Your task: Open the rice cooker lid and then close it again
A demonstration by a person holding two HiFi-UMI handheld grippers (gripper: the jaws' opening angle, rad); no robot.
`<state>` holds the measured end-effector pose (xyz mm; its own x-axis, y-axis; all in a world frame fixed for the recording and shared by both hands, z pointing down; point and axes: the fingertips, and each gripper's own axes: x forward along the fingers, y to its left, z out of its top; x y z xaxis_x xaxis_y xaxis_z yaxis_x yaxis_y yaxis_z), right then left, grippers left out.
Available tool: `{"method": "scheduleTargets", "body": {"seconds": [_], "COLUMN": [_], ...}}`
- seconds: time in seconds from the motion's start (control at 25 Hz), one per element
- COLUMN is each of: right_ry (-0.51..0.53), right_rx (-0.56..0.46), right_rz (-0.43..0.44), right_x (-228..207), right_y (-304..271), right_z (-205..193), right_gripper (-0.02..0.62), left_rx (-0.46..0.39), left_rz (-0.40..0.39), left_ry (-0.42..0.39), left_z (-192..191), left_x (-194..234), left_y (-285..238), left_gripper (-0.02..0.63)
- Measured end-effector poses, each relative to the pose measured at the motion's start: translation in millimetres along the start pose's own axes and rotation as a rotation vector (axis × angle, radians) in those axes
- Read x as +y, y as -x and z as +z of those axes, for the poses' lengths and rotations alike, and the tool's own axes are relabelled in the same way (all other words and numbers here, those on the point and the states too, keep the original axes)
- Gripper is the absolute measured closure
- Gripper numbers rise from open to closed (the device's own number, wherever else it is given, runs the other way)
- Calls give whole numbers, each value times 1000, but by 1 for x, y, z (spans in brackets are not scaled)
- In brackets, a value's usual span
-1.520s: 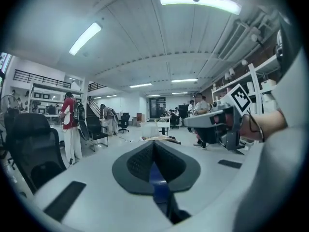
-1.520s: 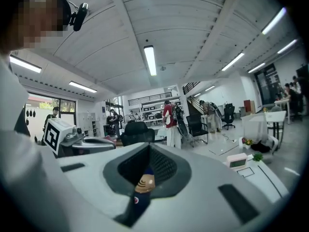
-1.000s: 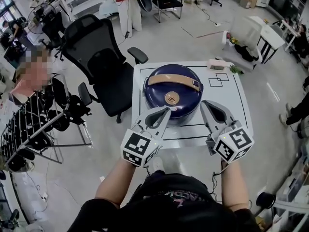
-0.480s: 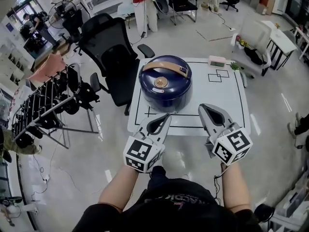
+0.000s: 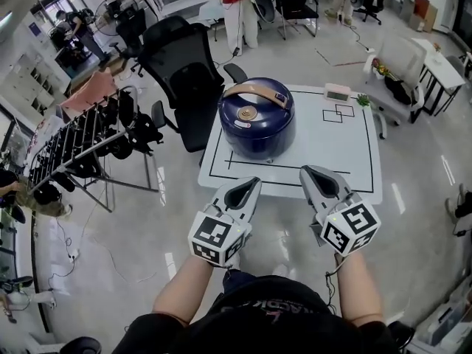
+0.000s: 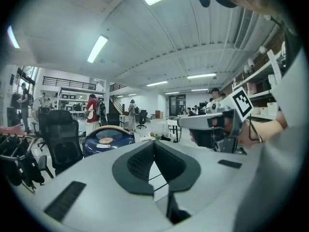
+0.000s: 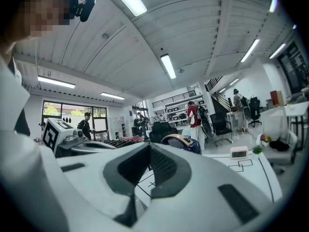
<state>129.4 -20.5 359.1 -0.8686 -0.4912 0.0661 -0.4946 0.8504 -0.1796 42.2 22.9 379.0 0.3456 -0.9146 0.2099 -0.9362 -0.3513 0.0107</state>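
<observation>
So over the last second I've backed both hands off. The left gripper (image 5: 253, 184) and right gripper (image 5: 308, 174) were right up at the front of the cooker (image 5: 257, 124); now they hang short of the table (image 5: 339, 157) edge, well apart from it. Both are clamped fully shut with nothing in them. The lid's down flat, so my read is the open-and-close is done and I'm just pulling away, though I can't rule out that it's untouched. The cooker sits on the table's left half, inside the black tape line. It's round, so the only real axis is the tan handle (image 5: 254, 91), running left-right across the lid's far side, with the brass cap (image 5: 247, 113) on my side of it.
</observation>
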Motion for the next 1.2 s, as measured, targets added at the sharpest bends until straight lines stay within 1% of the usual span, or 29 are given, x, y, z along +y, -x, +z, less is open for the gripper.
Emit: {"method": "scheduleTargets", "body": {"seconds": [0.2, 0.6, 0.72, 0.96, 1.2], "right_ry": [-3, -20, -15, -21, -22], "right_rx": [0, -16, -15, -30, -27], "right_rz": [18, -8, -33, -100, -151], "right_x": [15, 45, 55, 73, 96], "right_y": [0, -16, -15, -12, -11], "right_z": [-2, -6, -6, -5, -13], "right_gripper": [594, 594, 594, 595, 594], "left_rx": [-3, -6, -13, -24, -34], "left_rz": [13, 22, 4, -64, -111], "left_ry": [-1, 21, 30, 24, 28], "left_z": [2, -7, -6, -5, -8], "left_x": [1, 27, 32, 36, 44], "left_y": [12, 46, 53, 69, 87], "left_gripper": [604, 604, 604, 604, 604]}}
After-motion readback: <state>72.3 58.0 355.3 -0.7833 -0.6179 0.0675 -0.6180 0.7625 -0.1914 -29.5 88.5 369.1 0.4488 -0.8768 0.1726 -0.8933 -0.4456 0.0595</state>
